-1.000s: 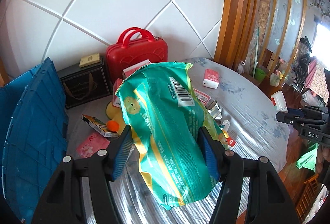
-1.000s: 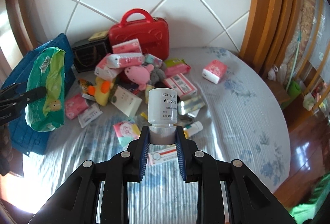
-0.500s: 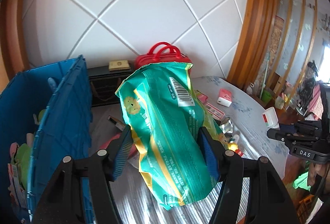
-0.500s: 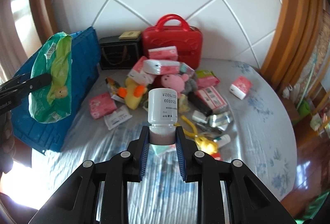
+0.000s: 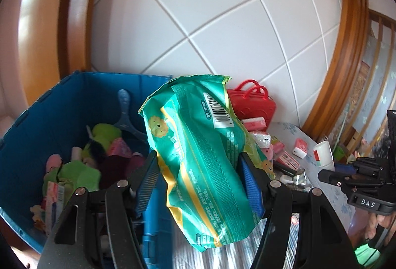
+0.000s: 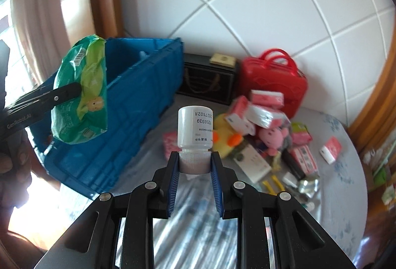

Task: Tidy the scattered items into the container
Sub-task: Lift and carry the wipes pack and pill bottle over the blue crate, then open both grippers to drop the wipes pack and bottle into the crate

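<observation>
- Left tool (image 5: 198, 170) clamped on green wipes pack (image 5: 198, 145), pack held up at near rim of blue crate (image 5: 81, 85), not yet dropped in.
- Right tool (image 6: 195, 162) pinched cap of white bottle (image 6: 195, 128), raised over the surface (image 6: 346, 182), crate to its left.
- Crate already held plush toys, packets.
- Left to do, by my read: tissue packs, duck (image 6: 224, 137), pink plush (image 6: 272, 136), boxes piled by red case (image 6: 274, 81).

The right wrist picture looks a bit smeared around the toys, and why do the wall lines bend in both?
Right wrist view: the white bottle in the right tool is sharp, while the blue crate and toy pile behind look motion-blurred; bright glare washes the left edge. Left wrist view: the green pack in the left tool is crisp. Both views: the fisheye lens curves the straight tile lines.
</observation>
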`<state>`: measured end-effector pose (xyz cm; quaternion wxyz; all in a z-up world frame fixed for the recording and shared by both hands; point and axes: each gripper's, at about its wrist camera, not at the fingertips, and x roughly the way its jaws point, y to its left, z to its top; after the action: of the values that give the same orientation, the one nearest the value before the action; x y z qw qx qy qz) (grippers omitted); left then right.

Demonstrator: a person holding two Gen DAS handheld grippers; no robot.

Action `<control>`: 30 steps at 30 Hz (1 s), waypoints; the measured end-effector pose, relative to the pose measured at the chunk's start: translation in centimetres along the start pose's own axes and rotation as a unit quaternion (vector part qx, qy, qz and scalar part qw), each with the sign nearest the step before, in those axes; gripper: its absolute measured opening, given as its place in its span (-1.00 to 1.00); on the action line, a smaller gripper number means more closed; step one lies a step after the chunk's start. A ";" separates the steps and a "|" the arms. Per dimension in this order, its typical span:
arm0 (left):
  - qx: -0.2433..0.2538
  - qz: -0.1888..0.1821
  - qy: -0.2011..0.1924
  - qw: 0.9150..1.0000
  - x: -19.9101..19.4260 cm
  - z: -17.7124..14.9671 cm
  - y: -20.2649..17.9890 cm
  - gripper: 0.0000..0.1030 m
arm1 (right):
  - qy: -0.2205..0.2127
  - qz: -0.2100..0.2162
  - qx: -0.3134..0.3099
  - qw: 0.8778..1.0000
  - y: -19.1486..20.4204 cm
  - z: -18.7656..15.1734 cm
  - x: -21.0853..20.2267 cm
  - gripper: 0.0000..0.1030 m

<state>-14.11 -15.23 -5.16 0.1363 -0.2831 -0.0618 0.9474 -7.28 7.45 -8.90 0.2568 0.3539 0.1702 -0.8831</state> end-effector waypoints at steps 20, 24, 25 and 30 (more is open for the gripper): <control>-0.043 0.084 -0.026 0.995 -7.0 -0.1 15.1 0.21 | -0.013 0.094 -0.105 0.990 19.1 6.1 4.2 -0.53; -0.053 0.094 -0.025 0.994 -7.2 0.1 17.1 0.21 | -0.016 0.105 -0.118 0.987 21.9 6.9 4.8 -0.53; -0.057 0.095 -0.026 0.994 -7.2 0.1 17.6 0.21 | -0.017 0.106 -0.124 0.986 22.4 7.1 4.9 -0.53; -0.068 0.101 -0.025 0.992 -6.9 0.0 19.0 0.21 | -0.011 0.116 -0.138 0.984 24.5 7.6 5.9 -0.53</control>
<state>-12.79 -35.39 -5.23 0.0188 -0.2727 -0.1006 0.9566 -0.93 -17.99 -10.79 0.4058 0.3225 0.2450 -0.8193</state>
